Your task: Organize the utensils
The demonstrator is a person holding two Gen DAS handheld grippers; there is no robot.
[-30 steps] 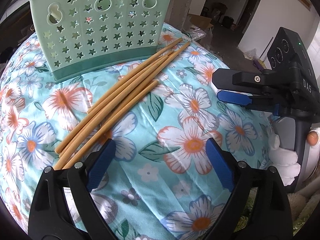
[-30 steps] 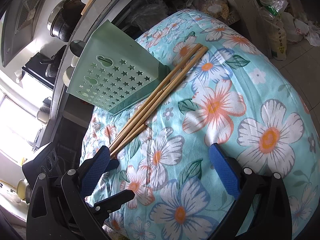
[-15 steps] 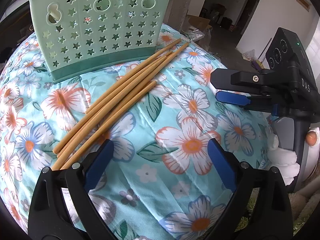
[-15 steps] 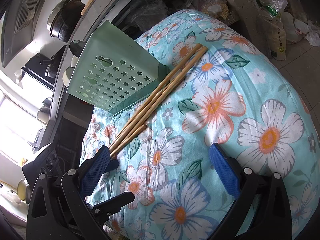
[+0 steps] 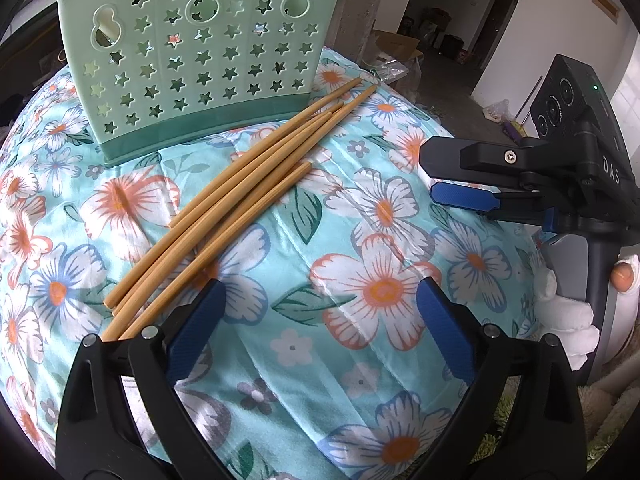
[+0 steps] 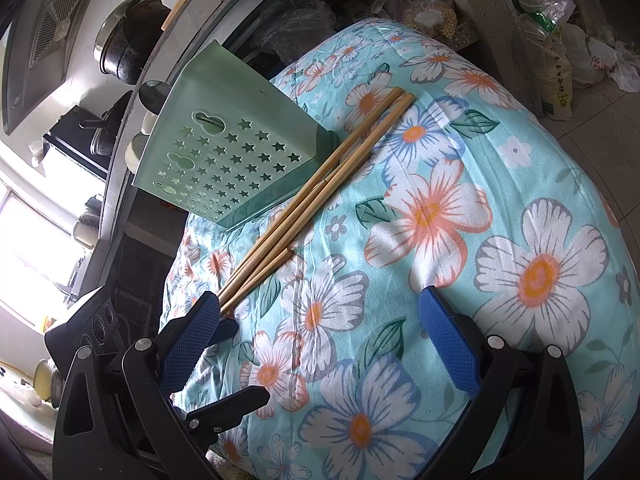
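Note:
Several long wooden chopsticks [image 5: 236, 200] lie in a loose bundle on a floral quilted cover [image 5: 360, 240], running diagonally from near my left gripper up to a pale green utensil holder [image 5: 196, 64] with star cut-outs. My left gripper [image 5: 320, 320] is open and empty, its left pad just right of the chopsticks' near ends. The other gripper [image 5: 460, 196] hovers at the right edge of that view. In the right wrist view my right gripper [image 6: 320, 336] is open and empty over the cover, with the chopsticks [image 6: 320, 184] and holder [image 6: 224, 160] beyond it.
A gloved hand [image 5: 568, 316] grips the right tool's handle. A kitchen counter with a dark pot [image 6: 128, 52] runs behind the holder. Plastic bags [image 6: 560, 40] and a cardboard box [image 5: 396, 46] sit on the floor past the cover's rounded edge.
My left gripper has drifted slightly left and forward, so the chopsticks' near ends now sit closer to its left pad. The right gripper has barely moved.

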